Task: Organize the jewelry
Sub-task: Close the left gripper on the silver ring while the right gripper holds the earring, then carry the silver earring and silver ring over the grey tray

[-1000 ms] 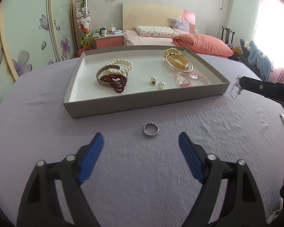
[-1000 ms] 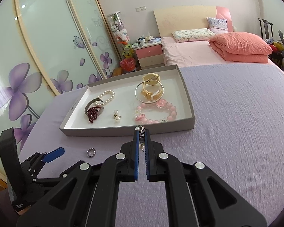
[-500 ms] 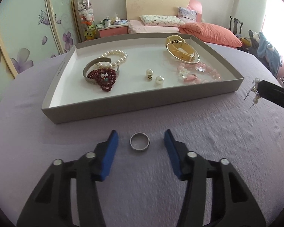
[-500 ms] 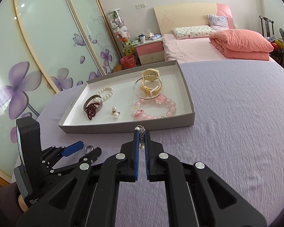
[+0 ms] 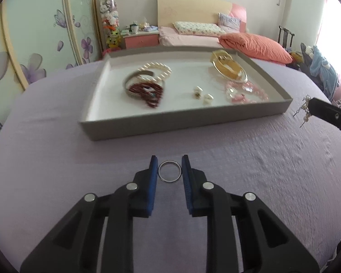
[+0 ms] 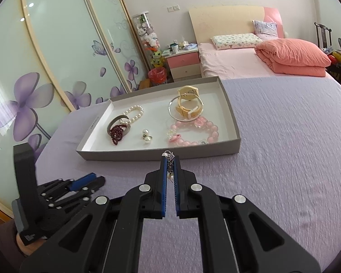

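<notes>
A silver ring point(image 5: 169, 174) lies on the lilac cloth in front of the grey tray point(image 5: 181, 124). My left gripper point(image 5: 169, 162) is closing around the ring, and both blue pads point(image 5: 154, 170) touch its sides. In the right wrist view the left gripper point(image 6: 88, 179) sits low on the cloth at the lower left, and the ring is hidden there. My right gripper point(image 6: 169, 159) is shut on a dangling silver earring point(image 6: 170, 177) with a pearl, held above the cloth just before the tray point(image 6: 125, 155). The left wrist view shows that earring point(image 5: 304, 110) hanging from the right gripper's tip point(image 5: 312, 104).
Inside the tray lie a pearl bracelet point(image 6: 134, 113), a dark red bead string on a silver cuff point(image 6: 118, 130), two pearl studs point(image 6: 146, 135), a pink bead bracelet point(image 6: 193, 134) and a beige watch inside a silver bangle point(image 6: 186, 108). A bed and wardrobe stand behind.
My left gripper's jaws have closed in from wide apart until they touch the ring on both sides. The right gripper has kept still with the earring.
</notes>
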Demonstrator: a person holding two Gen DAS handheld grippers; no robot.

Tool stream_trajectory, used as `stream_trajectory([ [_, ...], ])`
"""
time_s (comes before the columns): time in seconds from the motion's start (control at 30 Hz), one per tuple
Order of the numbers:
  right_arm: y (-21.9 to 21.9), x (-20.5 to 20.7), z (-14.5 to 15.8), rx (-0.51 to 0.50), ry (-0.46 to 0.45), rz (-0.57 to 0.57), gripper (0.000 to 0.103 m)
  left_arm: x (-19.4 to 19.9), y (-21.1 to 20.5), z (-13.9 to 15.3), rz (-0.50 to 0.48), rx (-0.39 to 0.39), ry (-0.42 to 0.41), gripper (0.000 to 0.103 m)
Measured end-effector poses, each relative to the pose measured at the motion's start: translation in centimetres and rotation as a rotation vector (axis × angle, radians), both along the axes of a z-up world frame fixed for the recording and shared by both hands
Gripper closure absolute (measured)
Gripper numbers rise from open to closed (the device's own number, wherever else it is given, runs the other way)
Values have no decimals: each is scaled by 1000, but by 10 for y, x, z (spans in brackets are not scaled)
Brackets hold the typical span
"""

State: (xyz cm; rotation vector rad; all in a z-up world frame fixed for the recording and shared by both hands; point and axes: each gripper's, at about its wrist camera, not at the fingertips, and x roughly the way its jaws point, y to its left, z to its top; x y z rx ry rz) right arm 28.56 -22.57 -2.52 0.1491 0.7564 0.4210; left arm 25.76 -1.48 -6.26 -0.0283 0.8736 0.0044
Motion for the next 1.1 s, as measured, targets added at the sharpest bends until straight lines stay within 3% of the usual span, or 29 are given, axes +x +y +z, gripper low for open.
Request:
stream_trajectory([
  [0.27,17,-2,4,-13,-15,32,97,-14,28,36,51,-20,-85,82],
  [0.47,25,-1,6,-45,-34,38,97,-11,30,44,56,-39,-106,82],
  [0.67,32,6,25,-103,-129,9,97,2,32,59,60,-65,-161,82],
  [0.83,47,26,35,-139,-216,1,97,20,32,68,65,-84,-203,81],
  [1.1,68,75,21,-137,-204,2,97,51,36,68,84,-105,-216,82],
])
